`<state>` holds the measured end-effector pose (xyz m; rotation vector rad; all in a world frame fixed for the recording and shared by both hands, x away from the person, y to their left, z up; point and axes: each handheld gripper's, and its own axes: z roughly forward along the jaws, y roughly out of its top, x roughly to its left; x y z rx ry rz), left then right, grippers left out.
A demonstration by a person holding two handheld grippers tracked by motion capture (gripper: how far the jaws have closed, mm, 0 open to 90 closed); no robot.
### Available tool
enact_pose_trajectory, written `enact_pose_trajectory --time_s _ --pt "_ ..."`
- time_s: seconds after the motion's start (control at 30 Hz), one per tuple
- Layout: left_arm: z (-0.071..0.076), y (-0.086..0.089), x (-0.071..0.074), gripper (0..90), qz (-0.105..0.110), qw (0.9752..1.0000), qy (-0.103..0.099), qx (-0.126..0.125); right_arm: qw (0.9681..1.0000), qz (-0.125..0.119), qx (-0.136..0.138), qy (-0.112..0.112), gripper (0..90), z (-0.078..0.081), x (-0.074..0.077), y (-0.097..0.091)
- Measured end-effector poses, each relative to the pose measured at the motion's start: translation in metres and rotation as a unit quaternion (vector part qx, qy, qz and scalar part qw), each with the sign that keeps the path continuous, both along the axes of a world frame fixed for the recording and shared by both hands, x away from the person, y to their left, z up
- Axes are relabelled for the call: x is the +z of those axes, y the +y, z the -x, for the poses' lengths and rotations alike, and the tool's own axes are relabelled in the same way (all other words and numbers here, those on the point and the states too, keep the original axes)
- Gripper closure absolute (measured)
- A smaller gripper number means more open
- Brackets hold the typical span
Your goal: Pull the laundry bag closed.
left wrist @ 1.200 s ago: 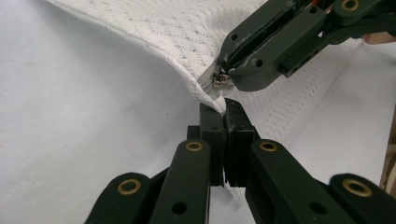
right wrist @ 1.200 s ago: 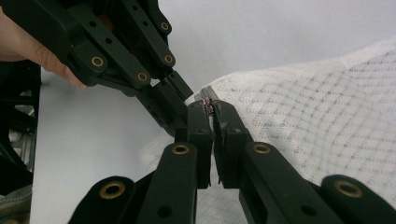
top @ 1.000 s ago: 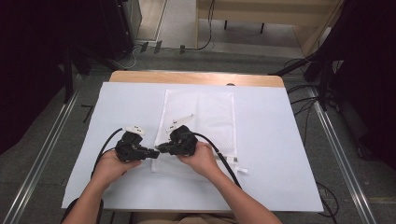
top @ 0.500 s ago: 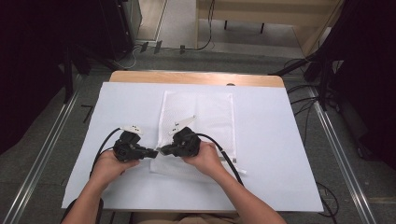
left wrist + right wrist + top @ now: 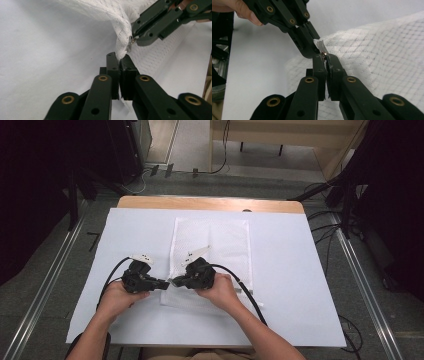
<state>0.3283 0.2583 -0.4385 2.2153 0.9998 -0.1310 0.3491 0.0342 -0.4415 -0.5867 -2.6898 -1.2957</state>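
Note:
A white mesh bag (image 5: 220, 240) lies flat on the white sheet, and its near left corner is lifted. My left gripper (image 5: 167, 284) and right gripper (image 5: 175, 281) meet tip to tip at that corner. In the left gripper view, the left gripper (image 5: 119, 56) pinches a fold of the mesh bag (image 5: 105, 12). Its jaws have just been opening a little, with the fabric still between them. In the right gripper view, the right gripper (image 5: 325, 56) is shut on the small metal zipper pull (image 5: 323, 53) at the edge of the bag (image 5: 382, 50). The left gripper (image 5: 308, 51) sits just beyond it.
The white sheet (image 5: 300, 270) covers most of the wooden table (image 5: 210, 203). Black cables trail from both grippers across the sheet. Metal rails run along the floor at both sides of the table, and dark equipment stands at the back left.

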Motion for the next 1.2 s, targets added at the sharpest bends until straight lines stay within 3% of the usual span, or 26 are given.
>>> enact_pose_trajectory --time_s 0.07,0.13,0.23,0.33,0.57,1.03,1.2 --pt "0.001 -0.001 0.001 80.4 0.003 0.9999 -0.011 -0.001 1.0 -0.001 0.001 -0.001 88.2 0.0 0.0 0.001" --pt "0.002 0.0 0.003 78.8 0.009 0.9997 -0.02 -0.007 1.0 -0.002 0.004 0.002 88.2 0.0 0.001 0.002" --pt "0.002 0.0 0.004 86.4 0.015 0.9998 -0.012 -0.004 1.0 0.0 0.002 0.004 88.3 0.001 0.001 0.003" --pt "0.001 0.0 0.005 88.5 0.018 0.9998 -0.006 0.0 1.0 -0.001 0.005 0.006 88.2 0.0 0.001 0.003" --pt "0.001 0.007 0.01 89.1 0.035 0.9993 -0.005 0.01 1.0 -0.003 0.003 0.005 88.3 -0.003 0.001 -0.003" --pt "0.003 0.008 0.011 89.0 0.035 0.9992 -0.021 0.002 1.0 0.005 0.006 -0.002 88.3 -0.001 0.002 -0.011" --pt "0.003 0.015 0.011 88.9 0.04 0.9989 -0.022 0.013 0.9999 0.014 -0.001 -0.001 88.2 -0.004 -0.001 -0.018"
